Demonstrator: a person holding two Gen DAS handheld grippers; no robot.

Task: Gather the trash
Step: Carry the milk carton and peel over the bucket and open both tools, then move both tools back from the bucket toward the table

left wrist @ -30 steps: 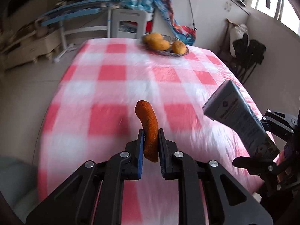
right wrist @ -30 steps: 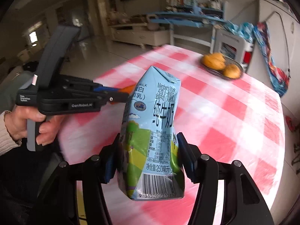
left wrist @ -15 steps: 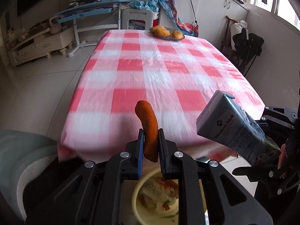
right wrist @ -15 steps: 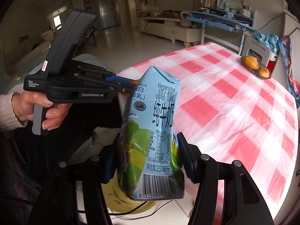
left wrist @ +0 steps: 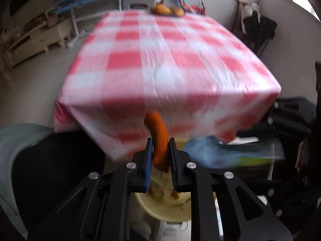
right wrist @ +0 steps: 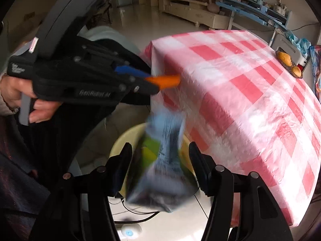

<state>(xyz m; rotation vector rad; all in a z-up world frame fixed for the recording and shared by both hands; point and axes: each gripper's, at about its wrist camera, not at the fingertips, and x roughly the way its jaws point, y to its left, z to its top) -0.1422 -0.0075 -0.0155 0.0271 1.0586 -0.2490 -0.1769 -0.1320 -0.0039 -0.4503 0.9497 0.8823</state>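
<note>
My left gripper (left wrist: 159, 150) is shut on an orange peel piece (left wrist: 158, 136), held above a yellow bin (left wrist: 166, 210) that stands on the floor in front of the table. In the right wrist view the left gripper (right wrist: 158, 84) and the peel piece (right wrist: 166, 80) show at the table's corner. My right gripper (right wrist: 160, 160) is open. A blue and green milk carton (right wrist: 162, 160), blurred, is loose between its fingers, over the yellow bin (right wrist: 124, 140). In the left wrist view the carton (left wrist: 220, 154) is a blue blur.
The table with the red and white checked cloth (left wrist: 160, 60) stands ahead. A plate of fruit (left wrist: 166, 11) sits at its far end, also in the right wrist view (right wrist: 289, 64). Food scraps lie in the bin. Cables and a white puck (right wrist: 128, 231) lie on the floor.
Both grippers pulled back from the table and down over the bin. My right gripper opened and let go of the milk carton, which is dropping. The left still holds the peel.
</note>
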